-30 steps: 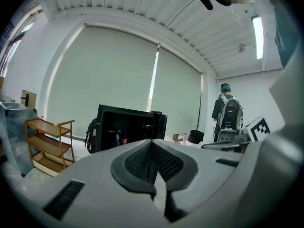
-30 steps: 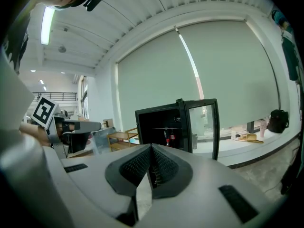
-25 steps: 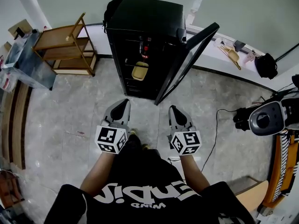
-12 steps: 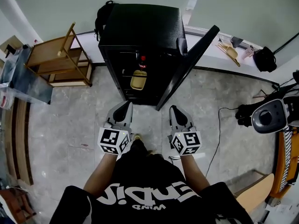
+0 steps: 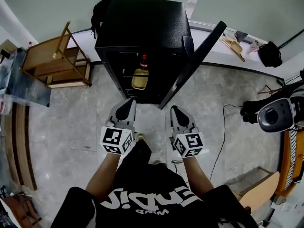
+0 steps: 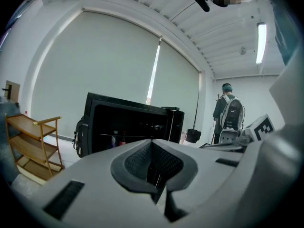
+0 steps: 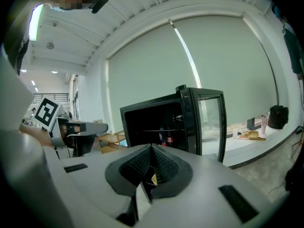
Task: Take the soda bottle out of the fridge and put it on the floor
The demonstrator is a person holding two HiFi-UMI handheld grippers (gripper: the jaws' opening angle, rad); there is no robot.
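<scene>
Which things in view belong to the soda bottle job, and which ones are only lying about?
For the job:
soda bottle
fridge, door open
floor
left gripper and right gripper, both shut and empty

Lying about:
wooden rack
yellow container inside the fridge
black bag

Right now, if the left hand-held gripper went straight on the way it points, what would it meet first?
Probably the fridge: the left hand-held gripper aims into its open front, low down near the tan container, though depth is unclear.
</scene>
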